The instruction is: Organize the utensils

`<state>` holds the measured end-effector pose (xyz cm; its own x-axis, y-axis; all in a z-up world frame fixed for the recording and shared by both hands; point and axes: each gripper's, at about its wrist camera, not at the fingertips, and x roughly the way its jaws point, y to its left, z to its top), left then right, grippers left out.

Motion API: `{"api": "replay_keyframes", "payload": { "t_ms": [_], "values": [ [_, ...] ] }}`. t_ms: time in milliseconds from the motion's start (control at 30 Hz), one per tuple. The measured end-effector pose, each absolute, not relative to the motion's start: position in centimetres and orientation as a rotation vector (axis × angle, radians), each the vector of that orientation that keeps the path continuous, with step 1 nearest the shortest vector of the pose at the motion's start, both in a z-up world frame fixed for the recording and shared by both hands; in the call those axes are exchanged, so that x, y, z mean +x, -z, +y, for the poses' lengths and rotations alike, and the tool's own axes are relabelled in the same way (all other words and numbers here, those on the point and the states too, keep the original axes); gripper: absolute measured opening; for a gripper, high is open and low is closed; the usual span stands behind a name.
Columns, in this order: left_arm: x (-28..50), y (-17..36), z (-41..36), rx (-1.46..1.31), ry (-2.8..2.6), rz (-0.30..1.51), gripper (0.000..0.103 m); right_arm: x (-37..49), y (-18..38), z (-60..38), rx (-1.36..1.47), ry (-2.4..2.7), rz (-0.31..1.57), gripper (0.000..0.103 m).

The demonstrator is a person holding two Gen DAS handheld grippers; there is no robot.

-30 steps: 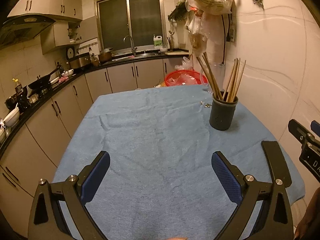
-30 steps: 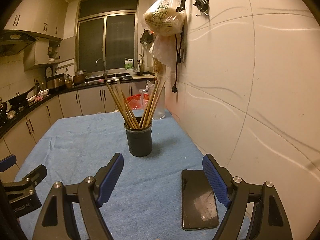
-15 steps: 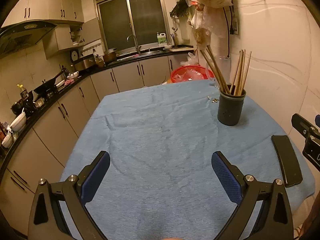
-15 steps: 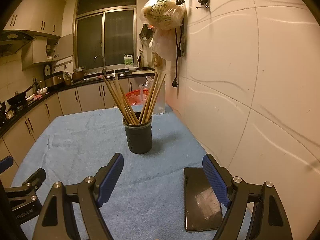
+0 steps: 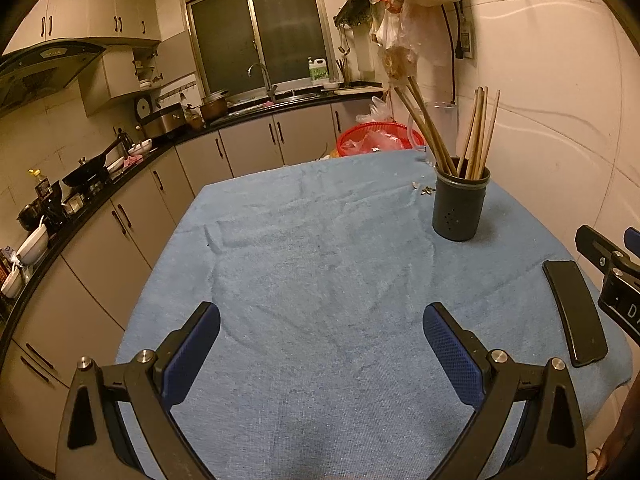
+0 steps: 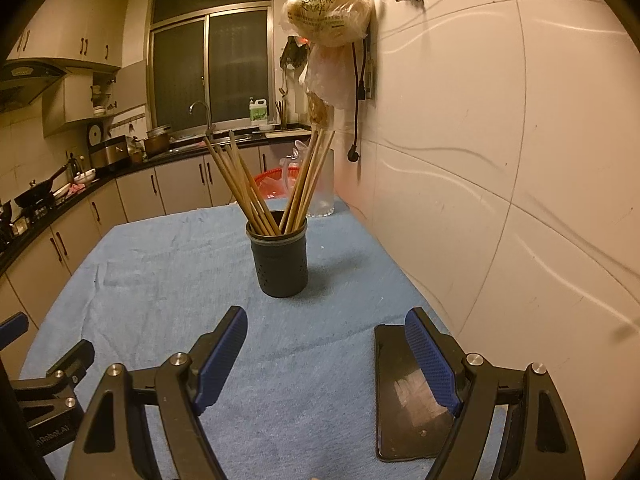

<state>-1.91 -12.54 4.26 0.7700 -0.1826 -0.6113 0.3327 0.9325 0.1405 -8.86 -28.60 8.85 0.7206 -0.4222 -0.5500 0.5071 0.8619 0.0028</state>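
A dark cylindrical holder (image 5: 460, 205) stands upright on the blue cloth at the right, with several wooden chopsticks (image 5: 478, 132) leaning in it. It also shows in the right wrist view (image 6: 282, 260), ahead of centre, with the chopsticks (image 6: 256, 188) fanned out. My left gripper (image 5: 322, 344) is open and empty above the cloth, well short of the holder. My right gripper (image 6: 326, 350) is open and empty, nearer than the holder. Part of it shows at the right edge of the left wrist view (image 5: 612, 276).
A black phone (image 6: 410, 392) lies flat on the blue tablecloth (image 5: 300, 264) near the right edge, under my right finger; it also shows in the left wrist view (image 5: 574, 310). The wall (image 6: 500, 140) runs close on the right. A clear jug (image 6: 322, 184) and a red basket (image 5: 376, 140) stand beyond.
Both grippers have drawn back and risen a little; the holder looks farther away and the phone has come fully into the left wrist view. Both grippers stay open.
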Motion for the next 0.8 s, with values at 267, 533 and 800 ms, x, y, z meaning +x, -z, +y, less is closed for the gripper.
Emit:
{"api": "replay_keyframes", "payload": {
  "t_ms": [267, 533, 800],
  "values": [
    [-2.10, -4.21, -12.43, 0.244, 0.286, 0.635, 0.101, -8.88, -8.71, -28.60, 0.159, 0.514, 0.573, 0.083],
    [-2.27, -4.26, -12.29, 0.238, 0.281, 0.631, 0.101, -9.13, -8.72, -28.43, 0.155, 0.513, 0.574, 0.083],
    [-2.49, -4.38, -12.23, 0.238, 0.278, 0.628, 0.101, -9.30, -8.77, -28.36, 0.158, 0.512, 0.571, 0.083]
  ]
}}
